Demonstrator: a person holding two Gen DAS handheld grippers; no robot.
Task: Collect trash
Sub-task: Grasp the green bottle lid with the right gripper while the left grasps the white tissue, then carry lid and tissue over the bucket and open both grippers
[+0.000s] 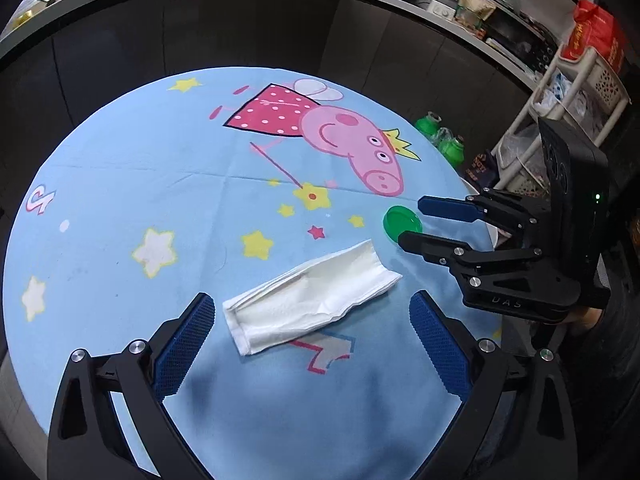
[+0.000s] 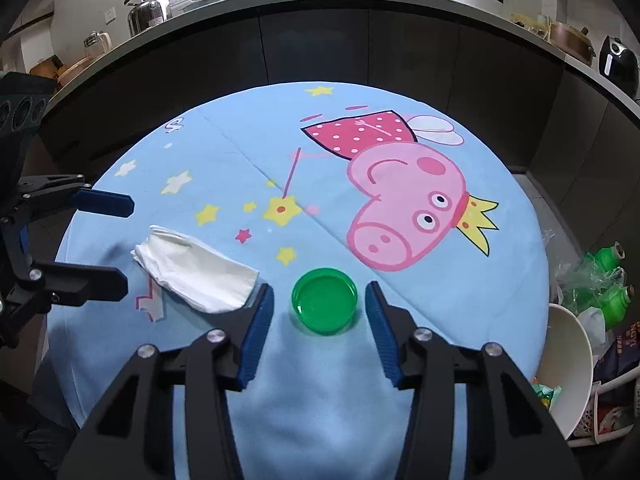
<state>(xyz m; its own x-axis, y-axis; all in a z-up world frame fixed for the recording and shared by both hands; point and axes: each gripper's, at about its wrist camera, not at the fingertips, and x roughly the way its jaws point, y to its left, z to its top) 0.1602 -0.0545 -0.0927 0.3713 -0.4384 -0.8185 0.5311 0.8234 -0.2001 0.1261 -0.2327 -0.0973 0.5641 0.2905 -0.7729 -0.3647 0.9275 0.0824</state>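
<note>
A folded white napkin [image 1: 310, 294] lies on the blue cartoon cloth [image 1: 132, 184] covering the round desk, just beside a green lid [image 2: 324, 300]. The left tool [image 1: 310, 322] is spread wide with the napkin between its fingers, not gripped. The right tool [image 2: 320, 308] is also wide, its fingers flanking the lid without touching. A white bin [image 2: 570, 360] stands beside the desk.

The letters "UAS" are read, embossed faintly, on the black body of the right claw [image 1: 412, 220]. No other text can be made out legibly.
</note>
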